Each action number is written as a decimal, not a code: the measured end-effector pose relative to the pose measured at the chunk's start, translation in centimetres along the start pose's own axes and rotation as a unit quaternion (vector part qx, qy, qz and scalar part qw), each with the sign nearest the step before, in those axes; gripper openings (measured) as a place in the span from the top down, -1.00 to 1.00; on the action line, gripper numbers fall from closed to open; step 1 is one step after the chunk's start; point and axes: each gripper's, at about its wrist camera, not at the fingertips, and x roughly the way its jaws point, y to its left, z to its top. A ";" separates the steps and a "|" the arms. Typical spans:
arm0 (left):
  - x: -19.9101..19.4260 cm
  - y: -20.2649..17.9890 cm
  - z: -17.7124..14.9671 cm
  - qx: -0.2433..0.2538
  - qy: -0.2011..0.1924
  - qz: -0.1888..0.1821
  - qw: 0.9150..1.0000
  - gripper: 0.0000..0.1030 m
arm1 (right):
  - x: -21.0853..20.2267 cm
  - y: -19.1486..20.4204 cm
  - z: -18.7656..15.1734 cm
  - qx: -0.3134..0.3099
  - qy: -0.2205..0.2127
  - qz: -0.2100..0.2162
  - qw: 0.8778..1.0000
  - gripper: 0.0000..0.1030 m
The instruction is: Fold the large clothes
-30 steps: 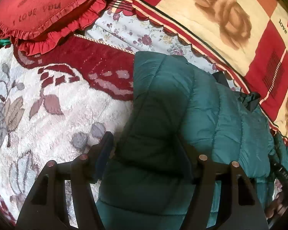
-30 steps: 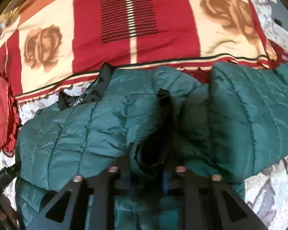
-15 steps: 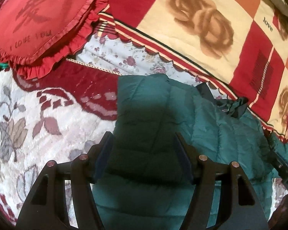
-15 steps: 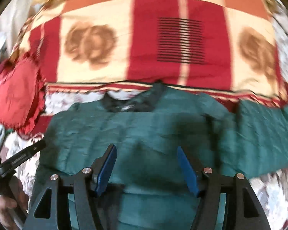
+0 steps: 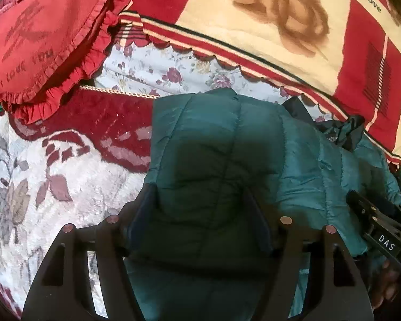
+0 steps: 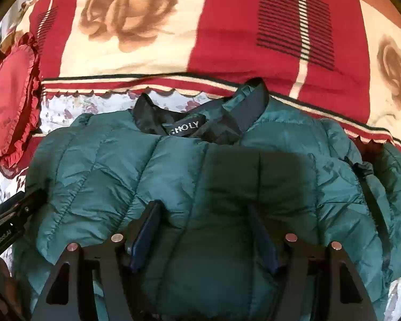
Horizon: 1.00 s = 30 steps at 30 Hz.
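1. your green puffer jacket lies flat on the bed, collar toward the blanket, with a sleeve already laid over the body, so i judge the fold is partway done and the sides are being brought in before any lengthwise fold.
2. its shell is slick, quilted and puffy; the stitched channels make soft ridges, and i expect it to spring back and slide unless you press each fold down.
3. your left gripper hangs over the folded sleeve with its jaws spreading. the fabric bulges up between the fingers, but the pads don't look to be pinching it, so it holds nothing.
4. your right gripper sits over the middle of the jacket's body, jaws also widening, fabric between them but not clamped. both tools angle down at the cloth, which suits letting a fold settle.
5. the collar's dark lining and its label face up, telling you which end is the neck.
6. under the jacket is a plush floral bedspread, soft and grippy enough to keep the slippery shell from skating.
7. beyond lie a red and cream rose blanket and a frilled red heart cushion, both apart from your working area.
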 end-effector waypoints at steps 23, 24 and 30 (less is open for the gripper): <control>1.0 0.4 -0.4 -0.019 0.000 0.008 1.000 -0.61 | -2.5 -7.0 -3.0 0.040 0.003 -0.031 0.999 -0.08; 0.9 0.4 -0.5 -0.020 -0.001 0.007 1.000 -0.61 | -3.0 -7.1 -2.9 0.045 0.003 -0.027 0.999 -0.08; 1.0 0.5 -0.5 -0.023 -0.002 0.009 1.000 -0.65 | -6.6 -6.6 -3.3 0.057 -0.036 -0.006 0.998 -0.08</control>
